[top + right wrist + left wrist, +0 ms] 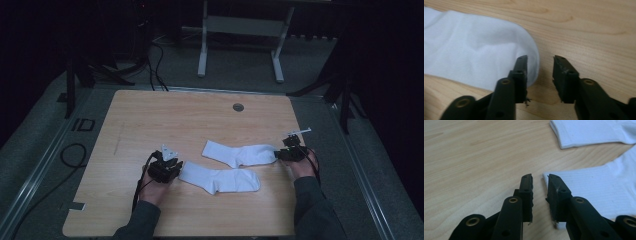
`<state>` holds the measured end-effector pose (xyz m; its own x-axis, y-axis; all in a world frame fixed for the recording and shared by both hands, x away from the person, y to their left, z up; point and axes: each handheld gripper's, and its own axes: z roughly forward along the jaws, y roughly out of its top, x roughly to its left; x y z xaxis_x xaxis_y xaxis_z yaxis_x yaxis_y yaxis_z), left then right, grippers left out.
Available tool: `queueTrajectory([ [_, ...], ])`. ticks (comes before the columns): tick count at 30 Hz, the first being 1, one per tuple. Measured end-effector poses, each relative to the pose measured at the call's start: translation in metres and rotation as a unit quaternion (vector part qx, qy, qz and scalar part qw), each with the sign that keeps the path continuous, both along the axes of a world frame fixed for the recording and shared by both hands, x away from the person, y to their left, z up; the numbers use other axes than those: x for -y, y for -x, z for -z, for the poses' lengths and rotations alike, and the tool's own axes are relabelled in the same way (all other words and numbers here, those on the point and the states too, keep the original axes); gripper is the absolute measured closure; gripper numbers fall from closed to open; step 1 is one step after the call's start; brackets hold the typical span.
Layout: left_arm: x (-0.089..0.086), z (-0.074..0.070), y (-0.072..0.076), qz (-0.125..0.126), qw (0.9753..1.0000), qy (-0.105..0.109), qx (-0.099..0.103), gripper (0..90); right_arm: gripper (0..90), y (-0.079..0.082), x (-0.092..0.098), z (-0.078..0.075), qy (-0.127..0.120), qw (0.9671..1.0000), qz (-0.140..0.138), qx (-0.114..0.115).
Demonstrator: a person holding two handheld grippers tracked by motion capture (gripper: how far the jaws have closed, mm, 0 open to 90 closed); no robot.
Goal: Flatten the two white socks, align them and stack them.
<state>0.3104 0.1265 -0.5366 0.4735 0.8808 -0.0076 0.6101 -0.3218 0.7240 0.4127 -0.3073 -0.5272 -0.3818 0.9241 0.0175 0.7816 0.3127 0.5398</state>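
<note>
Left gripper [540, 180] jaws slightly apart at near sock [594, 190] cuff edge, cuff partly hidden; right gripper [540, 61] spread beside far sock [474, 50] toe, bare table [599, 32] beyond.

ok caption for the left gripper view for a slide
Open left tool poised at the cuff edge of a white sock on the wooden table.

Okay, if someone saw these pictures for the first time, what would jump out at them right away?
Two white socks on the wooden table: the near sock lies in front of the person, the far sock just behind it. The left gripper sits open at the near sock's cuff edge. The right gripper sits open at the far sock's rounded toe end.
</note>
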Motion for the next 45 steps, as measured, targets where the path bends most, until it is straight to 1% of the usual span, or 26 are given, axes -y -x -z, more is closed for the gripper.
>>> queueTrajectory([
  [4, -0.003, 0.0, 0.004, 0.002, 1.0, 0.003, -0.004, 71.2, 55.2, 0.001, -0.008, -0.011, 0.018, 0.9994, -0.023, 0.02],
  [6, -0.005, 0.0, 0.005, 0.002, 1.0, 0.005, -0.006, 70.4, 54.2, 0.001, -0.013, -0.017, 0.022, 0.9987, -0.033, 0.031],
  [10, -0.008, 0.001, 0.007, -0.003, 0.9998, 0.015, -0.013, 68.7, 53.0, -0.001, -0.031, -0.027, 0.025, 0.9965, -0.065, 0.048],
  [12, -0.01, 0.001, 0.009, -0.005, 0.9997, 0.017, -0.015, 68.3, 53.1, -0.003, -0.042, -0.029, 0.026, 0.9951, -0.081, 0.05],
  [15, -0.013, 0.001, 0.011, -0.011, 0.9996, 0.021, -0.015, 67.9, 53.4, -0.004, -0.059, -0.028, 0.024, 0.9923, -0.112, 0.049],
  [18, -0.015, 0.002, 0.01, -0.014, 0.9994, 0.026, -0.02, 67.4, 53.2, -0.003, -0.076, -0.024, 0.029, 0.9882, -0.143, 0.048],
  [21, -0.014, 0.003, 0.01, -0.014, 0.9994, 0.025, -0.022, 67.2, 53.2, -0.004, -0.091, -0.022, 0.03, 0.9848, -0.164, 0.047],
  [24, -0.012, 0.005, 0.009, -0.008, 0.9995, 0.02, -0.024, 66.7, 53.0, -0.005, -0.104, -0.02, 0.027, 0.9814, -0.184, 0.045],
  [27, -0.01, 0.006, 0.009, -0.005, 0.9995, 0.017, -0.026, 66.4, 52.9, -0.005, -0.115, -0.016, 0.024, 0.9778, -0.204, 0.04],
  [28, -0.009, 0.007, 0.009, -0.005, 0.9995, 0.016, -0.025, 66.4, 52.9, -0.005, -0.119, -0.014, 0.024, 0.9773, -0.207, 0.036],
  [32, -0.008, 0.008, 0.008, -0.002, 0.9995, 0.016, -0.028, 66.2, 52.9, -0.006, -0.134, -0.008, 0.024, 0.9729, -0.228, 0.031],
  [36, -0.009, 0.008, 0.008, -0.003, 0.9994, 0.016, -0.031, 65.8, 52.9, -0.007, -0.148, -0.005, 0.024, 0.9697, -0.242, 0.028],
  [39, -0.008, 0.009, 0.008, -0.002, 0.9994, 0.017, -0.03, 65.8, 52.9, -0.009, -0.159, -0.003, 0.024, 0.9678, -0.249, 0.026],
  [43, -0.006, 0.01, 0.008, 0.004, 0.9994, 0.013, -0.033, 65.8, 53.0, -0.011, -0.172, 0.0, 0.018, 0.9643, -0.263, 0.024],
  [45, -0.004, 0.01, 0.009, 0.007, 0.9994, 0.012, -0.033, 65.8, 53.0, -0.012, -0.176, 0.003, 0.016, 0.9639, -0.265, 0.018],
])
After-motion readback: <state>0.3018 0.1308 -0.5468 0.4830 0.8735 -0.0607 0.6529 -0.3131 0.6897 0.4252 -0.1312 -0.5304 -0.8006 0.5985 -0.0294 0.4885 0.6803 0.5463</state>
